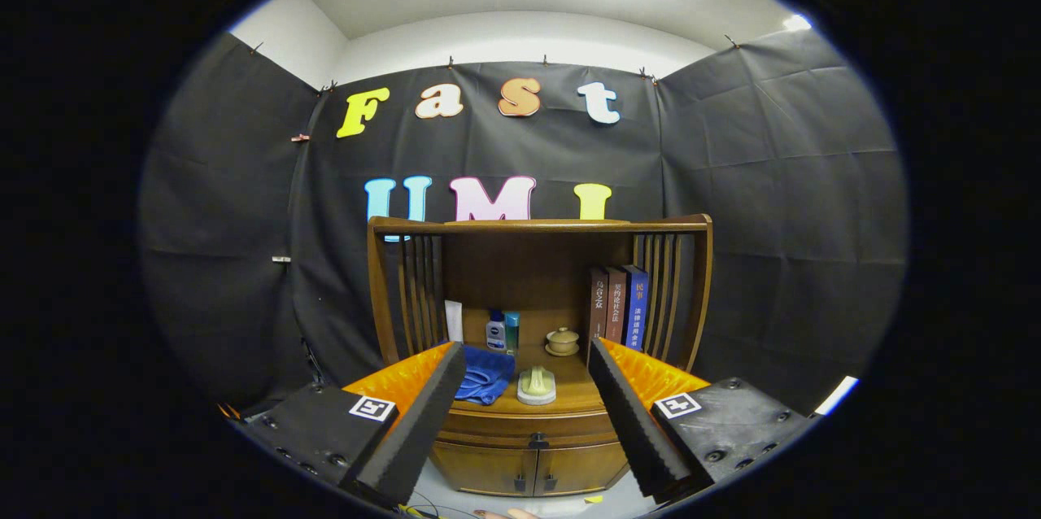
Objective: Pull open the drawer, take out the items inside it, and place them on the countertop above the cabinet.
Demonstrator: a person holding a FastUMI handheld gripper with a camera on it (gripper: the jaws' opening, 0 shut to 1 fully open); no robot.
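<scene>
Brown wood cabinet (pixel 529 454) stands far ahead; its drawer knob (pixel 537 441) lies straight between my gripper (pixel 527 413) fingers, which are spread wide, holding nothing.

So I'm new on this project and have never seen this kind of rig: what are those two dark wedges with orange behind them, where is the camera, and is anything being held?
The camera rides on a hand-held gripper and looks forward along its two fingers; those are the dark padded wedges, with orange parts behind them. They stand wide apart and hold nothing. Ahead, between them, is a small wooden cabinet with a drawer, still closed, and two doors below. On its countertop lie a blue cloth and a pale green brush-like thing. Farther back stand small bottles, a little lidded cup and three books.
</scene>
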